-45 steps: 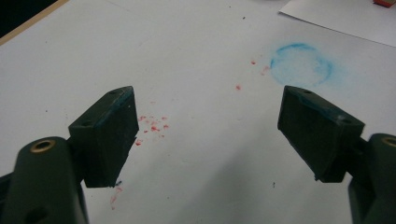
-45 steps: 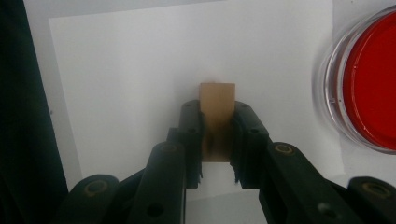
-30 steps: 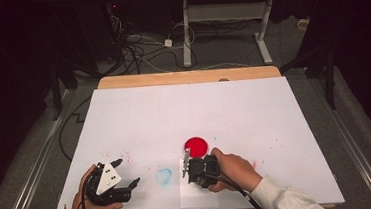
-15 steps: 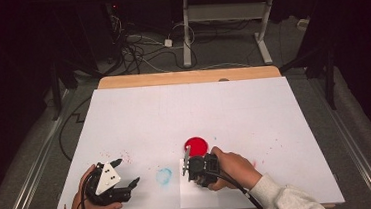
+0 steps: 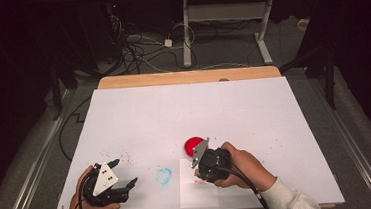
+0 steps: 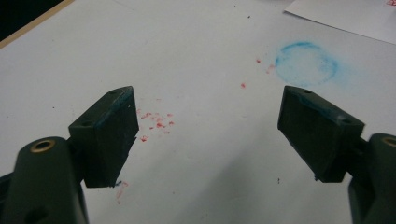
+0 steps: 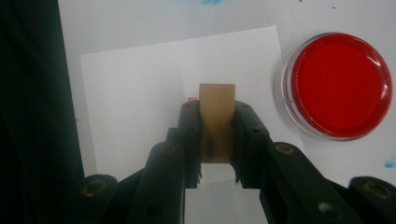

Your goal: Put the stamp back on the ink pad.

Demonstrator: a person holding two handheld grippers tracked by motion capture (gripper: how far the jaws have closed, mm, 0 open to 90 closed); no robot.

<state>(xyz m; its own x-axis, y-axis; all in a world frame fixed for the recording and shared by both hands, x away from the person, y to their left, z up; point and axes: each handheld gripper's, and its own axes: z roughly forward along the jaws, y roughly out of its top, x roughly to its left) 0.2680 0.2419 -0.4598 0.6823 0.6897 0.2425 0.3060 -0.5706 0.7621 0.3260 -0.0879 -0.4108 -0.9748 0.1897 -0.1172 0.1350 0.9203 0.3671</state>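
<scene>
My right gripper point(image 7: 216, 111) is shut on a small wooden stamp block point(image 7: 216, 100), which it holds upright just above a white paper sheet point(image 7: 135, 93). A small red mark point(image 7: 191, 99) shows on the sheet beside the block. A round red ink pad point(image 7: 341, 84) lies open to its right. In the high view my right gripper point(image 5: 205, 172) hangs over the sheet point(image 5: 196, 196), close in front of the ink pad point(image 5: 193, 144). My left gripper point(image 5: 124, 172) rests at the front left, its jaws wide apart point(image 6: 208, 135) and nothing between them.
A blue ring stain point(image 5: 164, 175) lies on the white table cover between the two grippers, also near my left gripper's jaws point(image 6: 306, 63). Red specks point(image 6: 156, 121) dot the cover. The table's wooden far edge point(image 5: 186, 77) borders a floor with cables.
My right gripper has lifted a little off the paper with the stamp block in it. The left gripper has stayed put.
</scene>
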